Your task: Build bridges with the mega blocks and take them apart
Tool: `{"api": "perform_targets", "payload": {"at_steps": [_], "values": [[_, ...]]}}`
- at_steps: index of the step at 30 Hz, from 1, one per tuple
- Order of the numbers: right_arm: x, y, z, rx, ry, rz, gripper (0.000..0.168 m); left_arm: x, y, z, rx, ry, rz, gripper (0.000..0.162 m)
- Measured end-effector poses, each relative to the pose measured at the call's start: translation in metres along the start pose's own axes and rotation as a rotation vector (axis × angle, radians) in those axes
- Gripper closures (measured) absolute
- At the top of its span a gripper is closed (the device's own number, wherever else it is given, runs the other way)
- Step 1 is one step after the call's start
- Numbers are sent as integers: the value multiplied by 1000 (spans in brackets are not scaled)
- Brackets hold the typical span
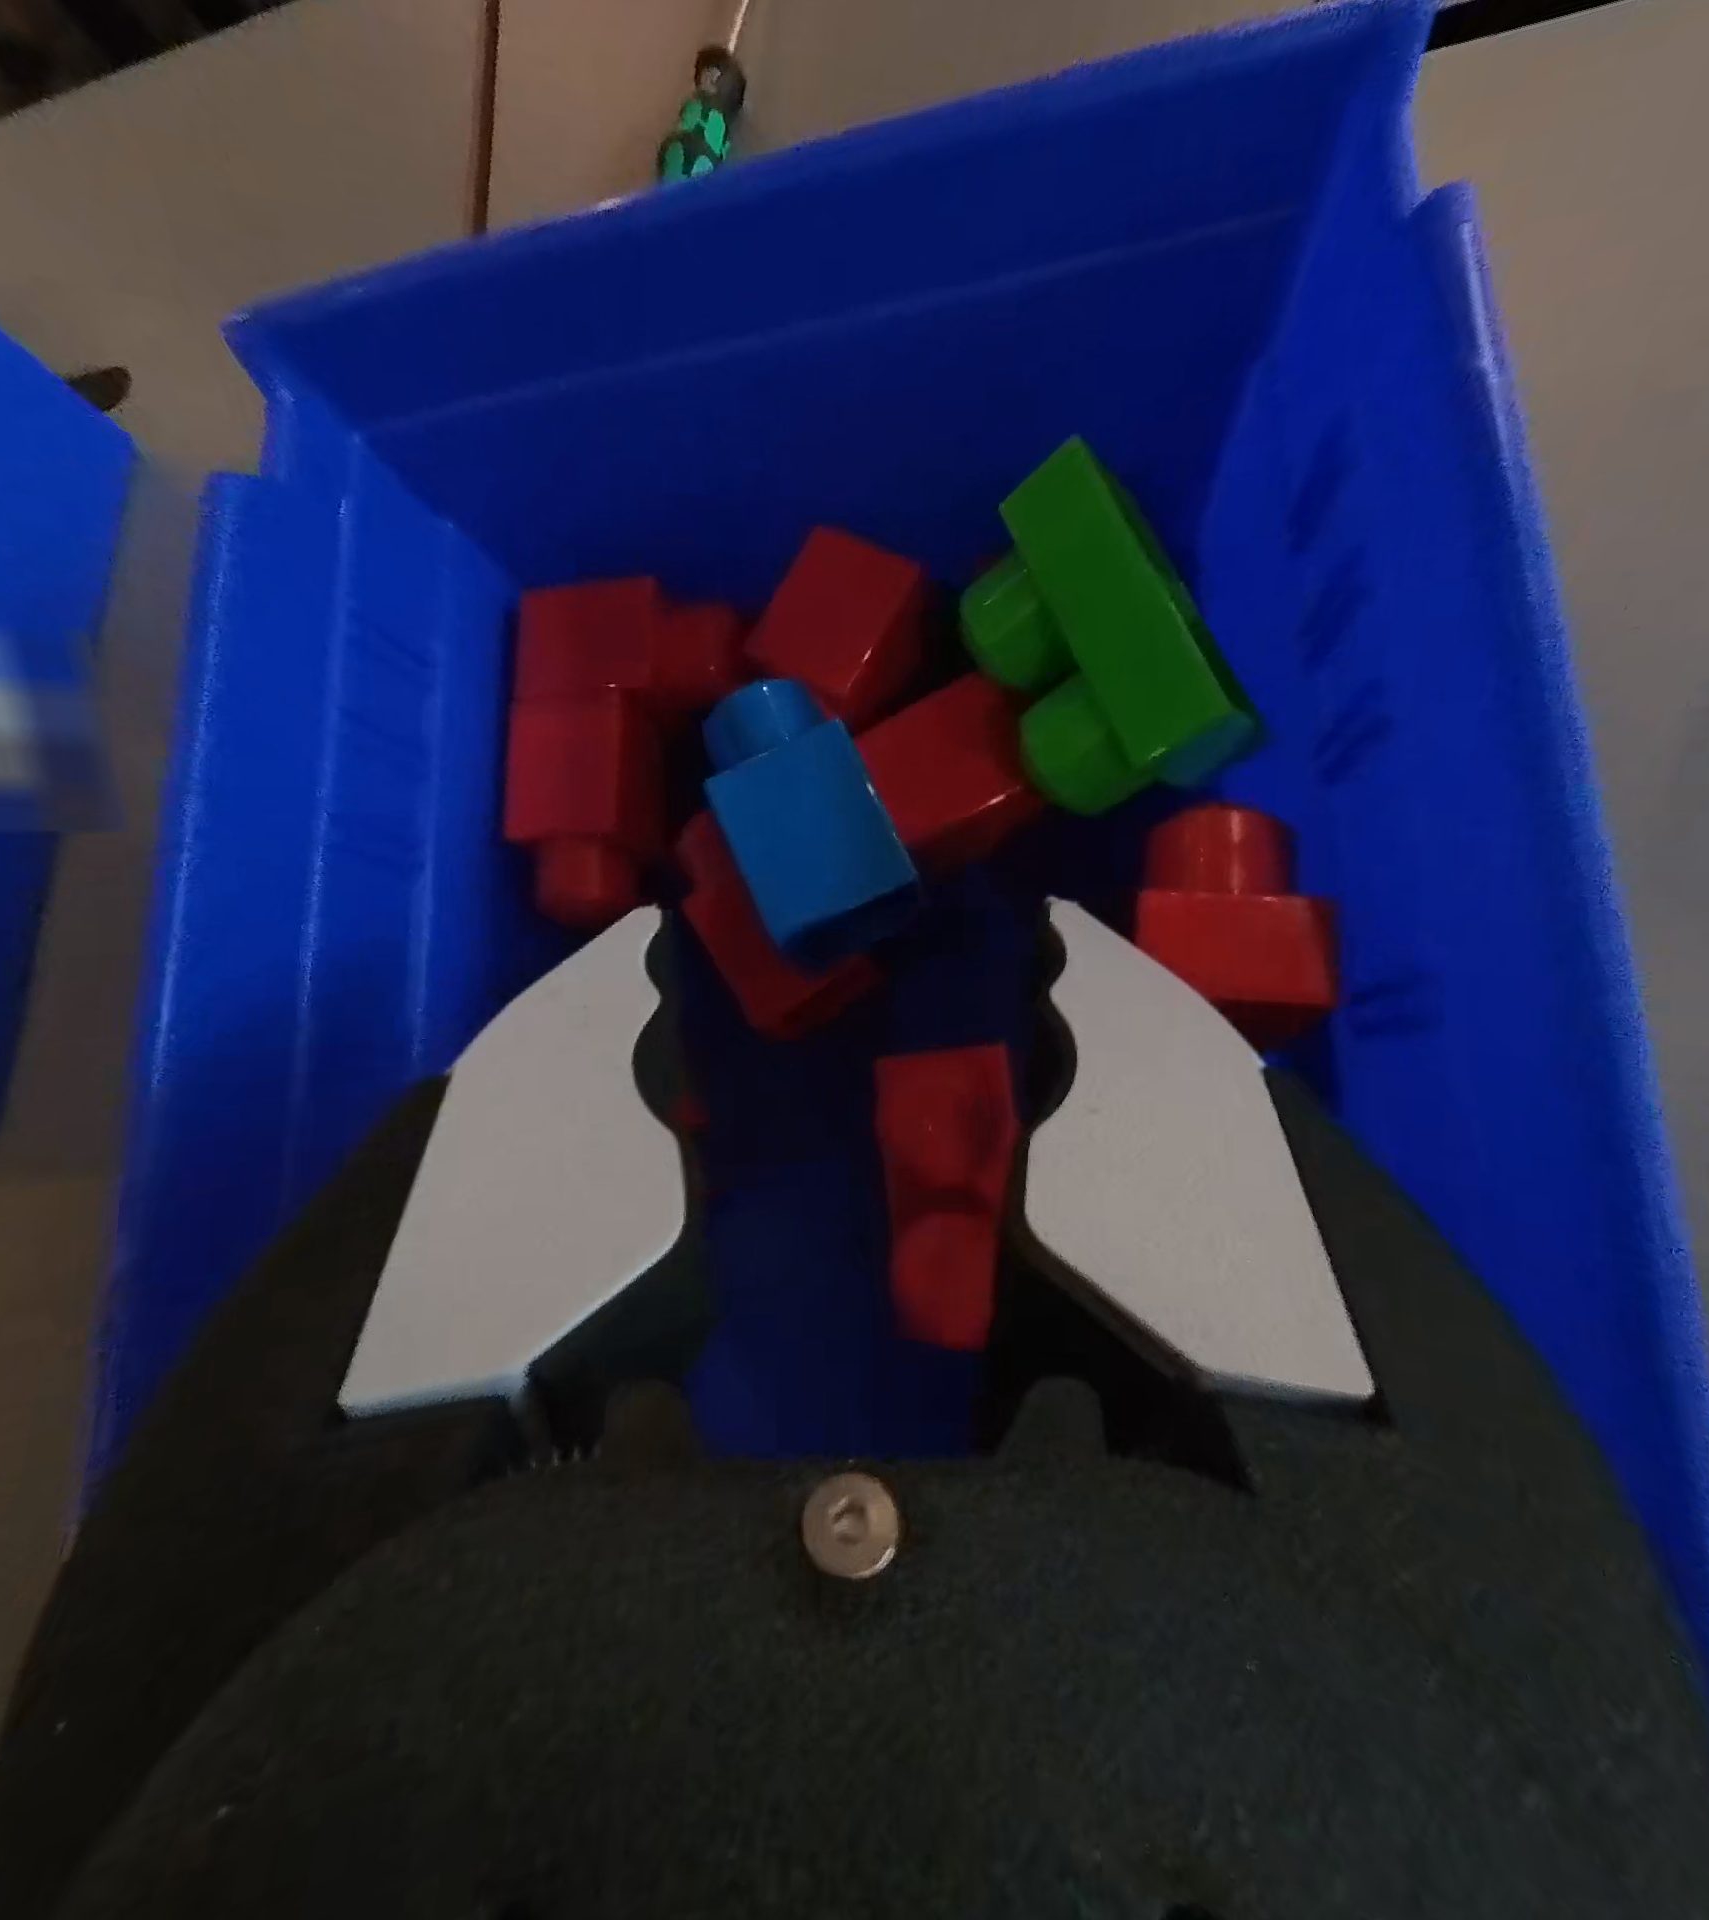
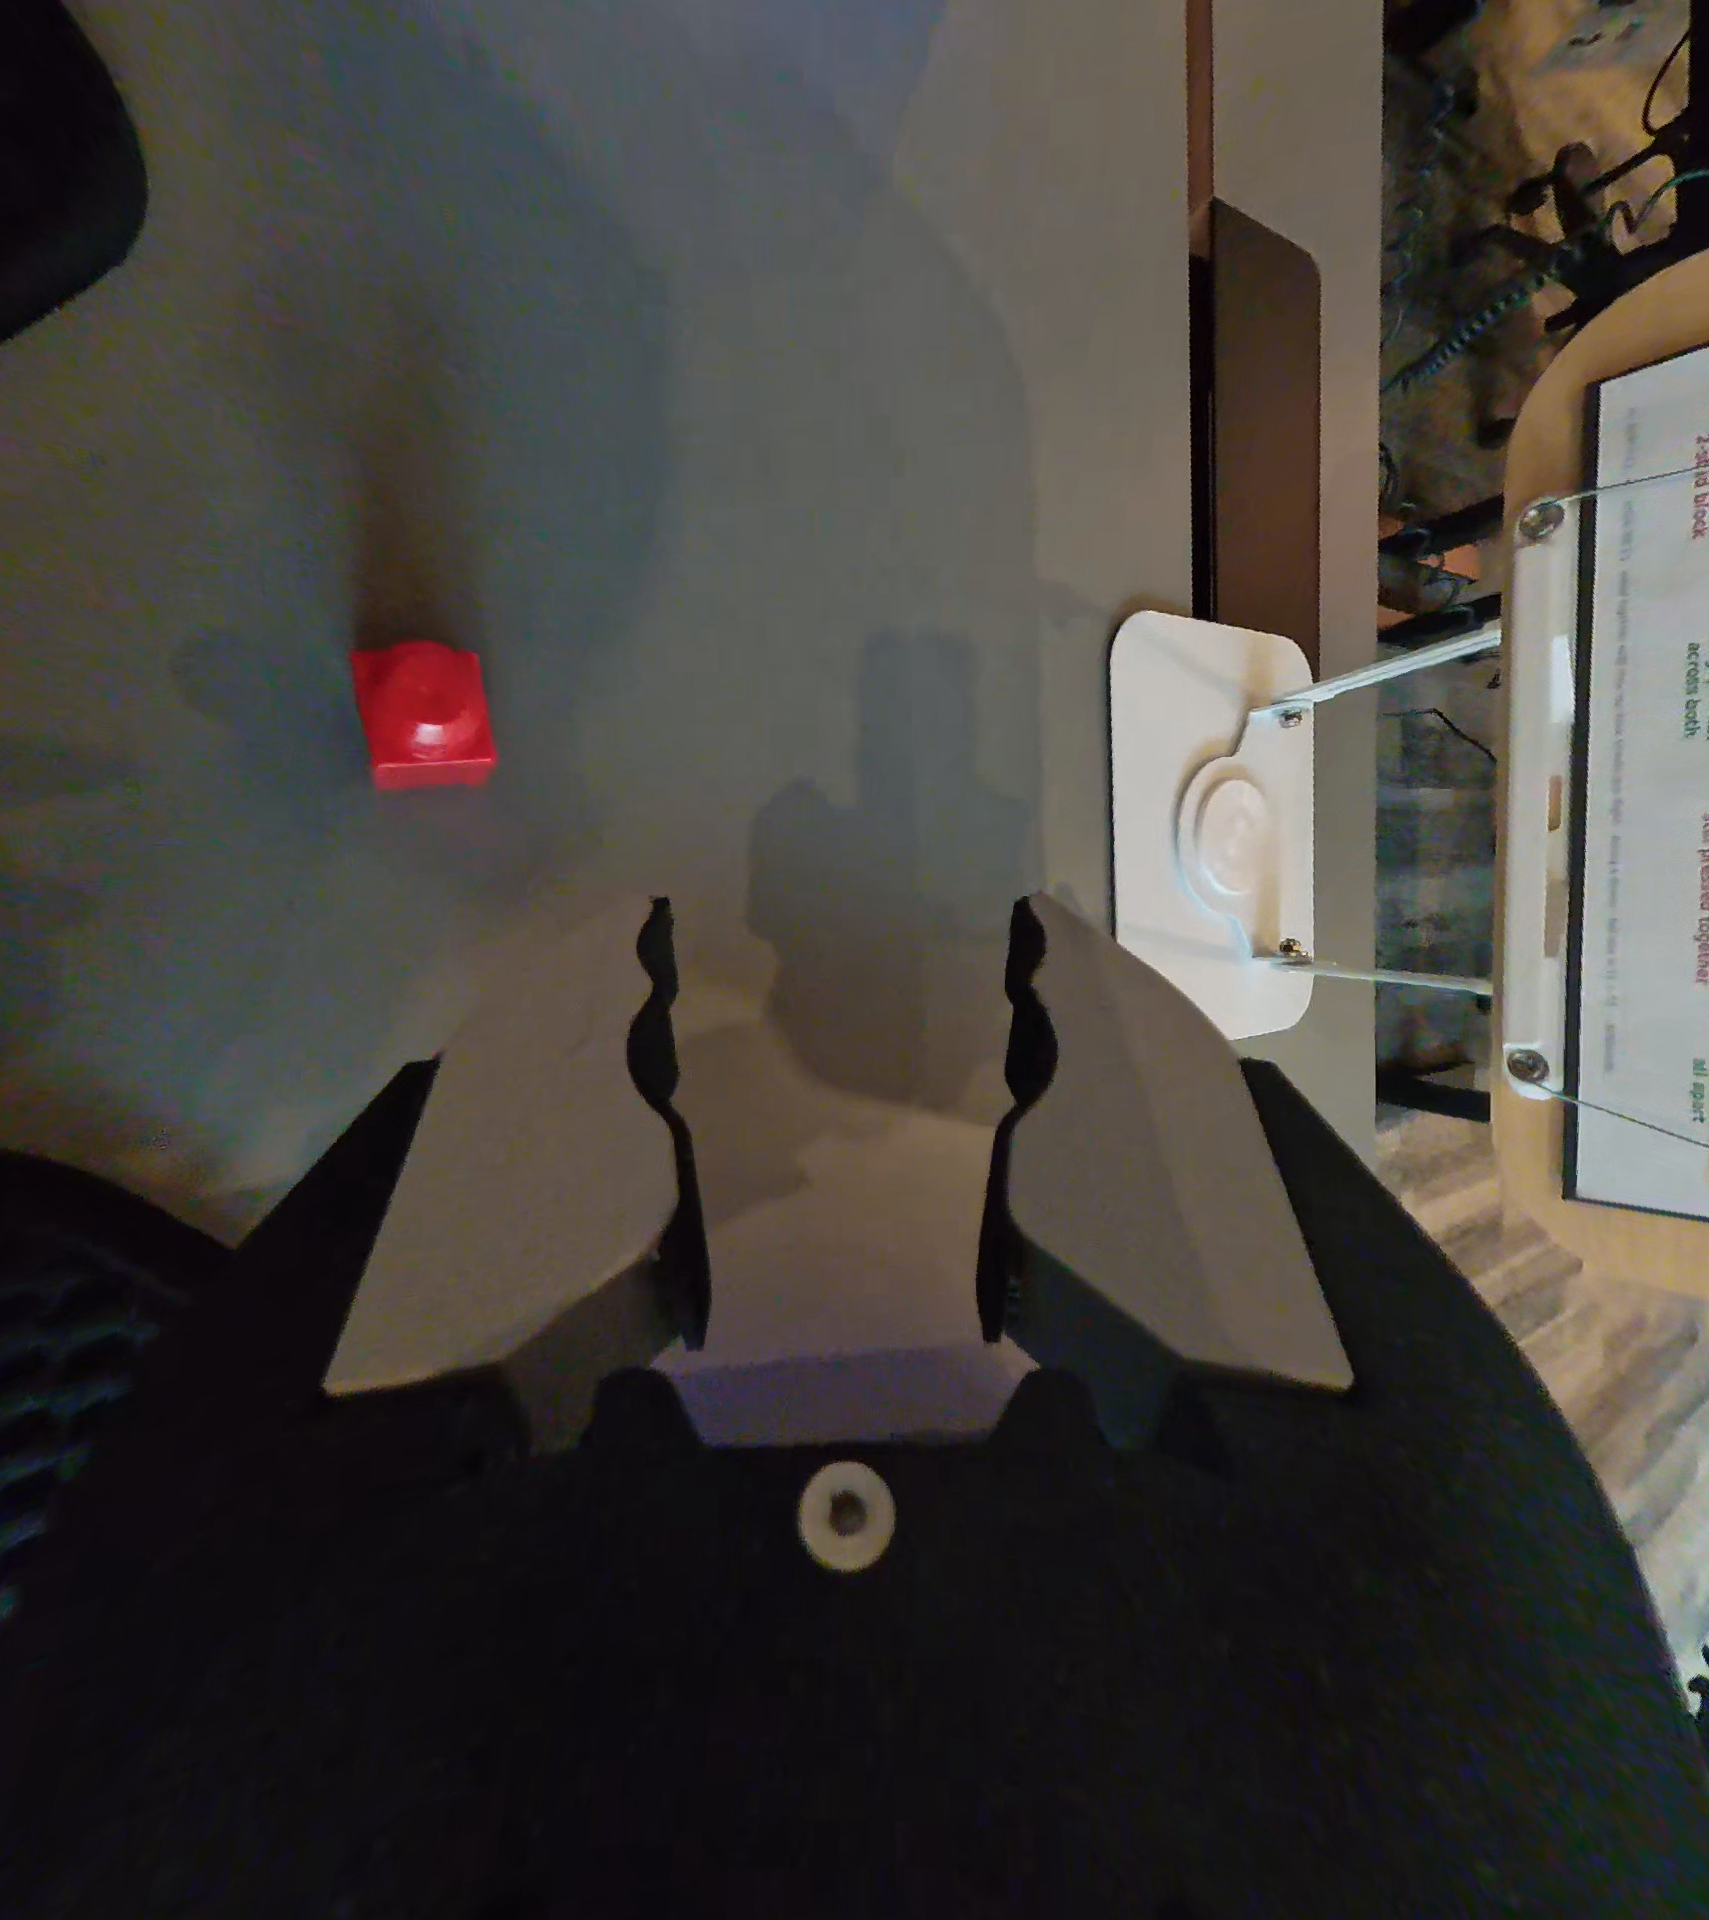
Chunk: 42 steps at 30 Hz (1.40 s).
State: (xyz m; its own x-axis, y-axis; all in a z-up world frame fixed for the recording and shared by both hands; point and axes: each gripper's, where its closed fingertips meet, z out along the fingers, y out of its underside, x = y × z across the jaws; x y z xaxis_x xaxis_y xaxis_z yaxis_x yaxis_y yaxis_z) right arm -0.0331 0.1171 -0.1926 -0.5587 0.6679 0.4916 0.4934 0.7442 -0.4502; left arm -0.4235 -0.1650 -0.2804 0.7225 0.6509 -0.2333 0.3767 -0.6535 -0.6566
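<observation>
left wrist view: glossy studded blocks (image 1: 808, 821) fill ribbed plastic bin (image 1: 1432, 831).

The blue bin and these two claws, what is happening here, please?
The left claw is open, reaching into the blue bin over loose blocks: several red, one blue block, one green block. It holds nothing. The right claw, also open and empty, hangs over the table, where a single red block stands apart.
</observation>
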Motion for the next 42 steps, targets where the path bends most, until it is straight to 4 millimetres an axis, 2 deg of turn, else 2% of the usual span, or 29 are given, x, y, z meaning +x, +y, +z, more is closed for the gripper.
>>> {"api": "perform_targets", "payload": {"at_steps": [6, 8, 9, 10, 14, 18, 21, 26, 29, 33, 36, 39, 42], "values": [[5, 5, -8, 11, 20, 13, 107, -14, 7, 26, -64, -110, 15, 99], [5, 6, -10, 13, 22, 11, 107, -16, 7, 32, -58, -117, -2, 108], [5, 6, -10, 14, 23, 10, 107, -17, 7, 34, -52, -120, -12, 124], [5, 6, -10, 14, 23, 9, 107, -18, 8, 34, -42, -122, -16, 124], [4, 3, -8, 36, 6, -4, 108, -22, 4, 19, 15, -132, -24, 125], [1, -9, -6, 105, -21, -15, 108, -17, -20, -19, 184, -127, -17, 125], [-2, -23, -8, 193, -42, -25, 108, 14, -52, -61, 374, -33, 6, 125], [-2, -51, -18, 368, -57, 3, 108, 105, -112, -140, 657, 284, 111, 125], [2, -65, -27, 464, -47, 40, 108, 156, -136, -189, 797, 510, 162, 125], [12, -84, -44, 612, -26, 123, 111, 211, -146, -246, 972, 784, 227, 125], [18, -97, -59, 736, -26, 191, 114, 243, -138, -273, 1020, 929, 340, 125], [21, -102, -70, 792, -20, 212, 112, 261, -135, -294, 1069, 1027, 419, 125], [22, -108, -80, 840, -7, 225, 109, 268, -141, -306, 1086, 1092, 437, 125]]}}
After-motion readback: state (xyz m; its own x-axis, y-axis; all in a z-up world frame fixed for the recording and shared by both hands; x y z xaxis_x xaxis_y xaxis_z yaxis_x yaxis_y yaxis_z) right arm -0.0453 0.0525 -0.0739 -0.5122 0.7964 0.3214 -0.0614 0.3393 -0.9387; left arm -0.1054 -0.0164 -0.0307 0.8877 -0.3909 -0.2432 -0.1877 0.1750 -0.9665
